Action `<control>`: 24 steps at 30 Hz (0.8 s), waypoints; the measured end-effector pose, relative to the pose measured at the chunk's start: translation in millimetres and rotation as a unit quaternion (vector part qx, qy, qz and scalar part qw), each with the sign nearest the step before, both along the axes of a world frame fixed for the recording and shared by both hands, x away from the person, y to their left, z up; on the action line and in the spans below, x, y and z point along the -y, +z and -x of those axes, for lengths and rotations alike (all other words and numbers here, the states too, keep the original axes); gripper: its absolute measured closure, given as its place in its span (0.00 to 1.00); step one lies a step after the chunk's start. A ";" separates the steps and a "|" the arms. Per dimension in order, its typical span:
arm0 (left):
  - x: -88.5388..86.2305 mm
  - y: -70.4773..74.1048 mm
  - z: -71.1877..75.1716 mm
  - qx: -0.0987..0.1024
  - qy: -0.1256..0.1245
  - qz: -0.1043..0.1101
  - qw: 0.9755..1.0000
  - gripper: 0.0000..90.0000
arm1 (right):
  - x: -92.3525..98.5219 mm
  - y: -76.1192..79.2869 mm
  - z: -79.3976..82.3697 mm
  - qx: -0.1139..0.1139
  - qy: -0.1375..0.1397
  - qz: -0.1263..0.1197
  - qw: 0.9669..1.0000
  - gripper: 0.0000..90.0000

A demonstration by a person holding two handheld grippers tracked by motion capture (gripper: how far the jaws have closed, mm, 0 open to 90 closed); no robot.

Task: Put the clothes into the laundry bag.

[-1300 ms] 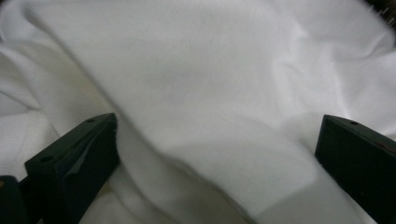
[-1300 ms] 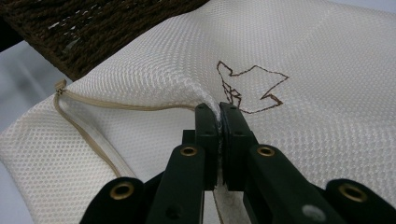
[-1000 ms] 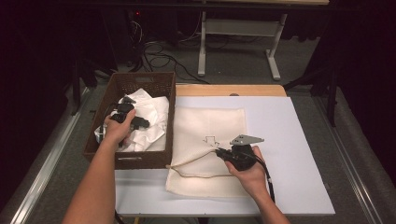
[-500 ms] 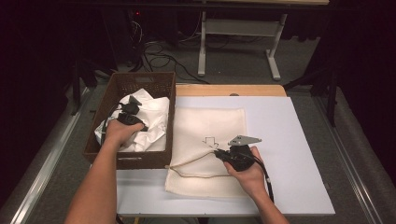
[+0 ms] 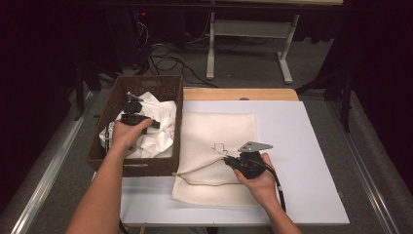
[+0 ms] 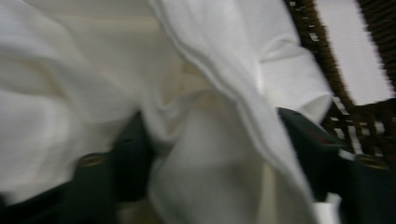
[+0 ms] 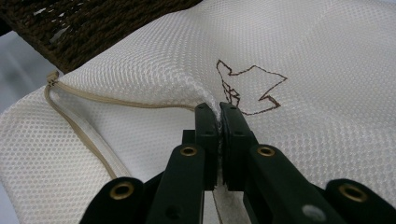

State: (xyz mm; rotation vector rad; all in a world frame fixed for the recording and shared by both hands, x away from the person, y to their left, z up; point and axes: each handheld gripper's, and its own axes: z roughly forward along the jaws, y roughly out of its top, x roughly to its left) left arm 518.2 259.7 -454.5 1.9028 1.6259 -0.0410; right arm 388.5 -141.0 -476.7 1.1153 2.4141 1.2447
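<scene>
A brown wicker basket (image 5: 146, 80) at the table's left holds crumpled white cloth (image 5: 163, 114). My left gripper (image 5: 146, 119) is down in it. In the left gripper view a thick fold of that cloth (image 6: 70, 93) lies between the jaws of the left gripper (image 6: 212, 135). The jaws stand wide and have just been opening. A cream mesh bag (image 5: 219, 126) lies flat on the white tabletop, marked with a drawn arrow (image 5: 219, 147). My right gripper (image 5: 227, 162) is shut on the bag's raised edge (image 7: 187, 84) by the zipper (image 7: 93, 98), pinching the mesh at its tips (image 7: 218, 109).
The basket's corner (image 7: 84, 28) sits just beyond the bag's open end. The white tabletop (image 5: 302, 146) stretches to the right of the bag. A wooden strip (image 5: 234, 93) runs along the far edge. Cables and a metal stand lie on the floor behind.
The left hand has shifted and risen a little inside the basket, over the white cloth. The right gripper has kept its pinch on the bag's edge without moving.
</scene>
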 end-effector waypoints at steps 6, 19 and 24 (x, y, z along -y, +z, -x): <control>22.3 -15.7 -0.9 -0.052 -0.078 -0.065 0.993 0.01 | 0.1 -1.0 -0.3 -0.003 0.001 0.001 1.000 0.98; 42.1 -31.1 1.6 -0.063 -0.147 -0.243 0.957 0.24 | -1.1 -0.9 2.2 -0.004 0.000 0.002 1.000 0.98; 23.3 -19.3 0.5 -0.062 -0.104 -0.174 0.977 0.71 | -1.6 -0.3 2.2 -0.001 0.001 0.003 1.000 0.98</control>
